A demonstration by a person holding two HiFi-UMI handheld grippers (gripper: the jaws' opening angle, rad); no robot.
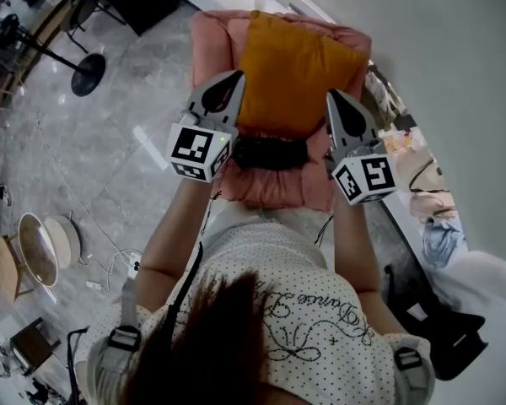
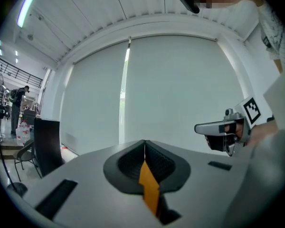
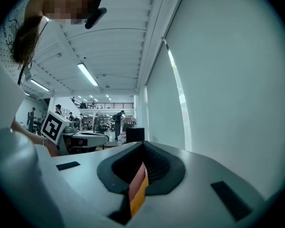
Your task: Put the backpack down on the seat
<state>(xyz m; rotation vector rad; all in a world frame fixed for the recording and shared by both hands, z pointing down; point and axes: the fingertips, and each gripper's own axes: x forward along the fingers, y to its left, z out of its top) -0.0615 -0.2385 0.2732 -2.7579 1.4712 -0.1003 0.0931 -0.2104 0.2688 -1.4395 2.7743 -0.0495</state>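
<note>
A pink armchair [image 1: 211, 49] stands in front of me in the head view, with an orange cushion [image 1: 291, 70] leaning on its back. A black bundle [image 1: 270, 153], apparently the backpack, lies on the seat in front of the cushion. My left gripper [image 1: 236, 78] is held up at the chair's left and my right gripper [image 1: 331, 96] at its right, with the black bundle between and below them. Both are shut and hold nothing. The left gripper [image 2: 144, 144] and the right gripper [image 3: 143, 146] both point up at a pale wall, jaws pressed together.
A pale wall [image 1: 455, 74] runs close along the right, with clutter [image 1: 413, 171] and a black bag [image 1: 443, 332] on the floor by it. A black stand's round base [image 1: 88, 74] and low round stools [image 1: 38, 247] sit on the grey floor at left.
</note>
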